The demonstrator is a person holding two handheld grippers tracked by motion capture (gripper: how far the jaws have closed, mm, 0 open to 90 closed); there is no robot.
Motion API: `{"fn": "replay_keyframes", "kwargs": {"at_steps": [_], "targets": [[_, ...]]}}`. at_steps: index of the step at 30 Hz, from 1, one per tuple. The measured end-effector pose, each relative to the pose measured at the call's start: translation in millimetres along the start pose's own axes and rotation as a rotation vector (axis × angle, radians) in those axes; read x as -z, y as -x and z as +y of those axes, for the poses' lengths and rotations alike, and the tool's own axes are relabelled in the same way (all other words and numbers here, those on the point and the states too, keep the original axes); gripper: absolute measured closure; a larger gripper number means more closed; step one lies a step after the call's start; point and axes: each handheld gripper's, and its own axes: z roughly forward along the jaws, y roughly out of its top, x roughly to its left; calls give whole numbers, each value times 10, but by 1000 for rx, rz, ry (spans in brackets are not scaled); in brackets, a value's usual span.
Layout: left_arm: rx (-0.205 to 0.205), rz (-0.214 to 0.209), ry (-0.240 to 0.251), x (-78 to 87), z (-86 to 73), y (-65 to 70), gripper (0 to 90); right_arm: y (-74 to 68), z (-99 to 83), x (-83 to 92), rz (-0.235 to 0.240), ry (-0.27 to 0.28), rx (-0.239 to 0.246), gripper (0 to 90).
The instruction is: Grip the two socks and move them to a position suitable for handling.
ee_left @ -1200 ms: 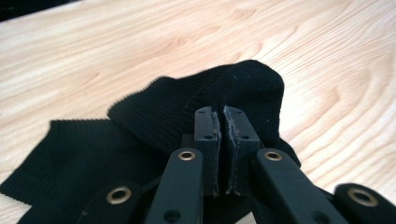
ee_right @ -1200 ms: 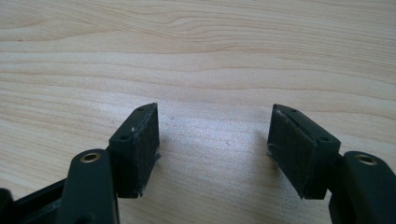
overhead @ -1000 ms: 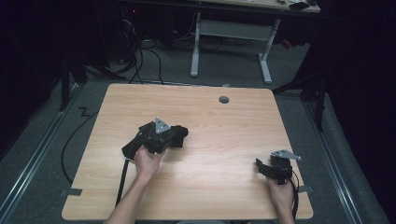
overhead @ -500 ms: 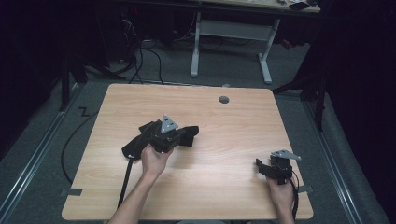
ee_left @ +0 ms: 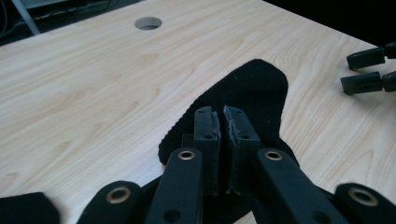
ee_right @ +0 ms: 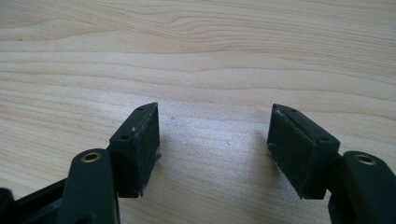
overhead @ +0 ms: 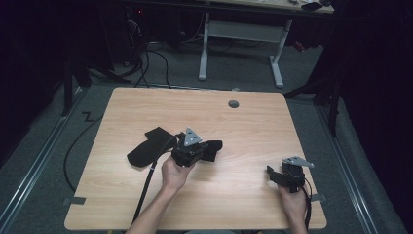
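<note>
Knit fabric, a black sock (overhead: 146,148), lies mid-bench, limp and light, likely to drape and drag rather than lift flat. Left tongs (ee_left: 226,123) are clenched on its edge; right tongs (ee_right: 212,149), released, rest near the right front corner.

The wooden table (overhead: 253,122) spreads pale and bare ahead of my left gripper (overhead: 207,146) and under my right gripper (overhead: 272,173). A round hole (overhead: 234,104) is cut through the top near its far edge, well ahead of my left gripper and a little to its right. Past that edge, a white desk frame (overhead: 241,31) stands on the grey floor (overhead: 302,68), with dark cables (overhead: 146,53) tangled beside it. A scrap of tape (overhead: 74,200) lies on the floor far off to my left gripper's left, and another scrap (overhead: 317,197) sits just right of my right gripper.
</note>
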Motion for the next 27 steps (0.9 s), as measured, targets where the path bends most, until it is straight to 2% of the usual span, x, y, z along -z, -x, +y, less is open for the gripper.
{"fn": "replay_keyframes", "kwargs": {"at_steps": [7, 19, 22, 27], "targets": [[15, -11, -27, -159, -100, 83, 841, -5, -1, 1, 2, 1, 4, 362], [7, -4, -92, -403, -270, 151, 828, -6, 5, -4, 6, 2, 12, 362], [22, -12, -100, -449, -300, 148, 823, -8, 5, -1, 20, 6, 19, 418], [17, -31, -119, -506, -332, 147, 794, -34, 6, 5, 35, 15, 40, 549]]}}
